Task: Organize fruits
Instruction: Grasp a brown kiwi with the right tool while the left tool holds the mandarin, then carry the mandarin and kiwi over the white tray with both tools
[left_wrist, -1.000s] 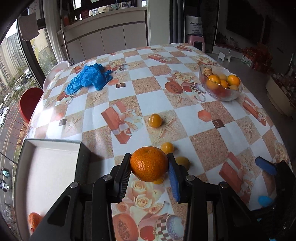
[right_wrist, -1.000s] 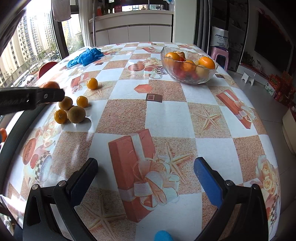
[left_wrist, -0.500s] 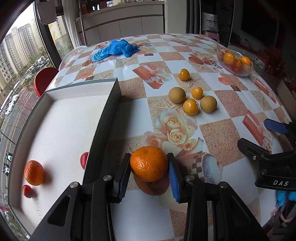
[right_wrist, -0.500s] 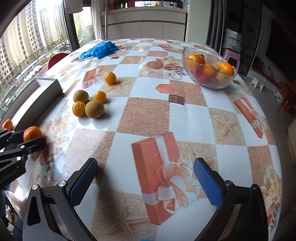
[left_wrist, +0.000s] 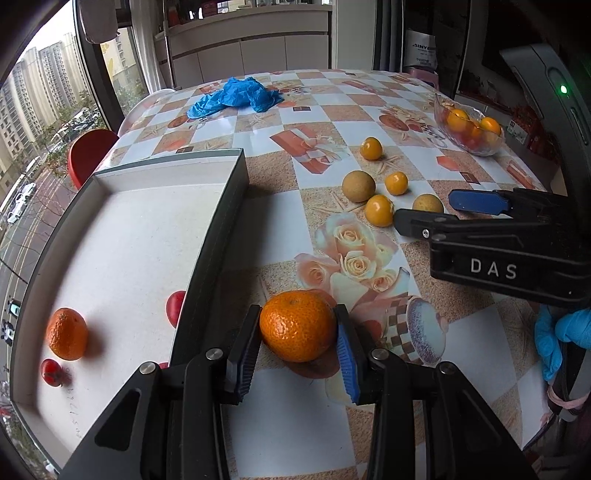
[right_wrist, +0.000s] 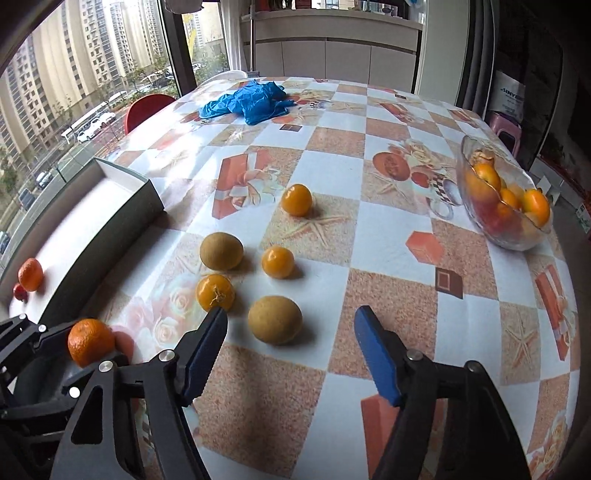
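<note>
Left tongs (left_wrist: 298, 334) clamp the round orange mandarin (left_wrist: 297, 325) beside the shallow white tray (left_wrist: 221, 221), bound there, while right tongs (right_wrist: 290, 352), closing, straddle a tan round fruit (right_wrist: 274, 319) untouched

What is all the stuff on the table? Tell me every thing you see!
mandarin: one, orange, clamped in the left gripper.
loose fruits: five, three yellow-orange and two brownish, on the tablecloth.
box: one, grey outside and white inside, left side of the table.
fruit in box: one orange, at least two small red.
glass bowl: one, clear, holding orange and red fruit, far right.
blue cloth: one, crumpled, far end.
tablecloth: one, checked.
left gripper: black, blue pads.
right gripper: jaws apart, just been closing, near brownish fruit.
</note>
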